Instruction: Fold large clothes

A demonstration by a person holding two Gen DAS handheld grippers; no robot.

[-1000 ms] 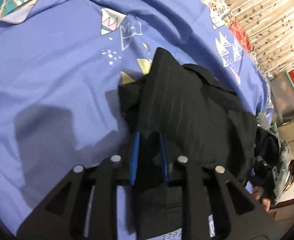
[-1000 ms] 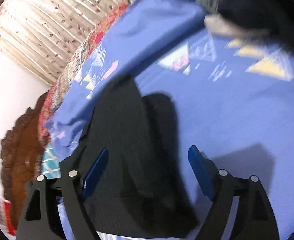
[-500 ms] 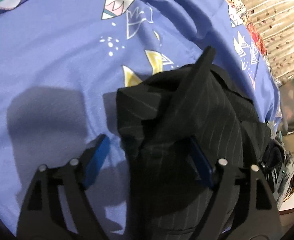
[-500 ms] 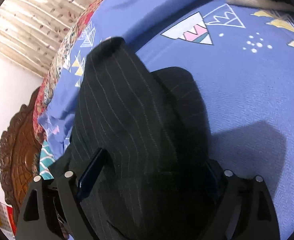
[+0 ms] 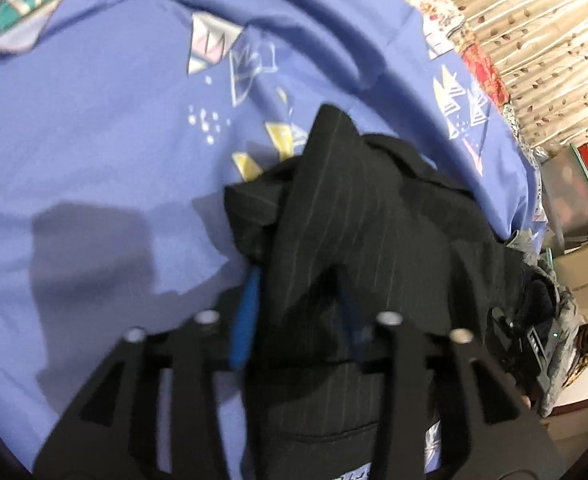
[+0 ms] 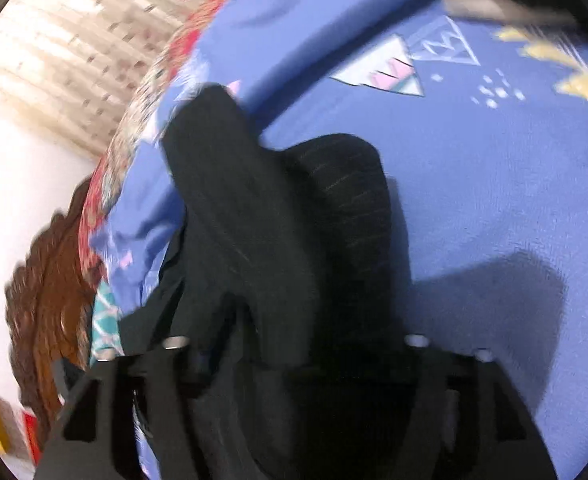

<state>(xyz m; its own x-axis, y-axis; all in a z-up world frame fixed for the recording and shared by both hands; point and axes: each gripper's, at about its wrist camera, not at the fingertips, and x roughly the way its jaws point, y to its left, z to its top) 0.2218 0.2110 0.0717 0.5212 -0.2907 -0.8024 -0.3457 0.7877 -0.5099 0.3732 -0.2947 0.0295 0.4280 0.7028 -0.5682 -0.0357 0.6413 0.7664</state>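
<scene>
A black pinstriped garment point(image 5: 374, 208) lies bunched on a blue patterned bedsheet point(image 5: 94, 120). In the left wrist view my left gripper point(image 5: 298, 296) has a thick raised fold of it between its blue pads point(image 5: 246, 320). Its jaws are closing, and the fold fills the gap and drapes over the right pad. In the right wrist view, which is blurred, the black garment point(image 6: 254, 220) lies over and between the wide-apart fingers of my right gripper point(image 6: 294, 320). Those jaws are opening and the cloth hides their pads.
The bedsheet point(image 6: 494, 180) spreads out to the right. A beige leaf-print curtain point(image 5: 534, 20) hangs behind the bed. A carved wooden headboard point(image 6: 50, 280) stands at the left. Other clothes point(image 5: 550, 320) and a box point(image 5: 570, 184) sit off the bed's right edge.
My left gripper let go of a thin fold, opened wide, then narrowed again around a thicker bunch. My right gripper pushed in over the garment, which now covers its blue pads.
</scene>
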